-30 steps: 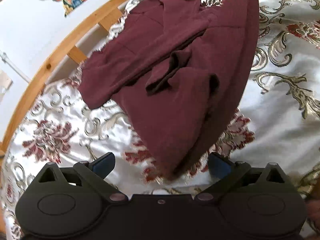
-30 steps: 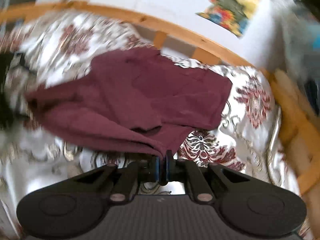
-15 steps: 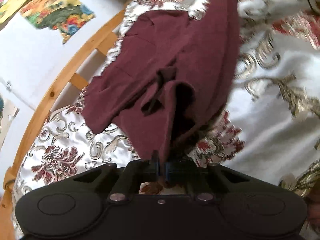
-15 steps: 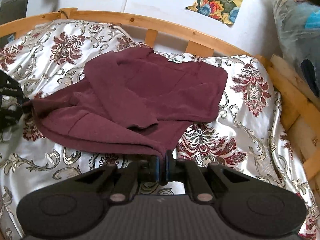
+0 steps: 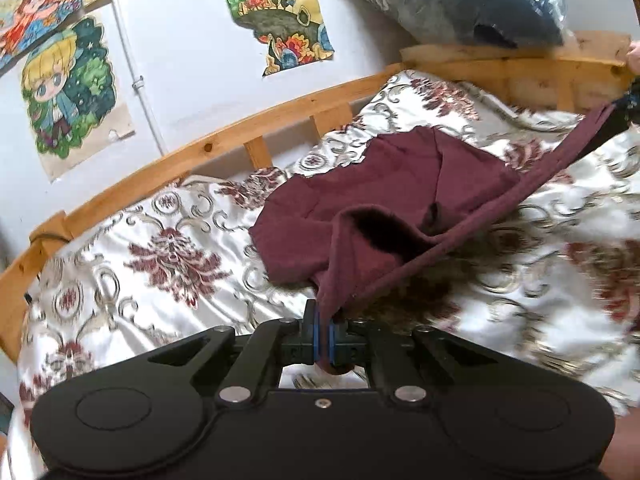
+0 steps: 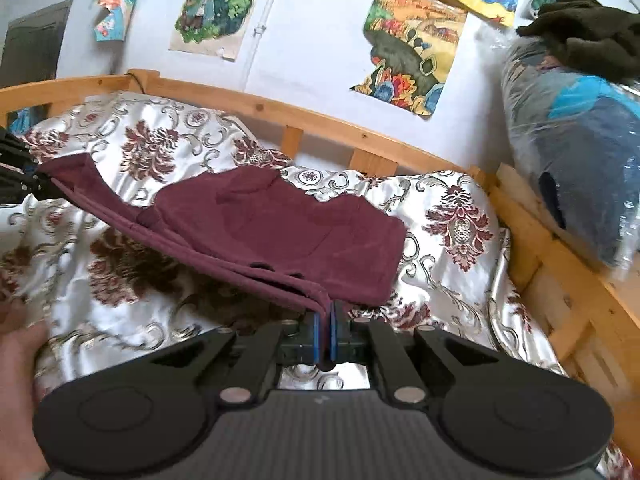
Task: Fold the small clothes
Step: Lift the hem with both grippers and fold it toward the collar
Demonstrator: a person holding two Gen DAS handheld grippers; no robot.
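Left gripper [image 5: 324, 334] clamped tight on one end of the maroon garment [image 5: 384, 204], blue pads [image 5: 317, 332] pinching the hem. Same deal with the right gripper [image 6: 325, 334], shut on the other end. Hem pulled into a taut line between the two and lifted off the floral bedspread [image 6: 452, 216], rest of the fabric draped down flat on it toward the wooden rail [image 6: 320, 120]. Cartoon posters [image 5: 68, 92] taped on the wall behind, plastic-wrapped bundle [image 6: 580, 132] off past the bed's end.
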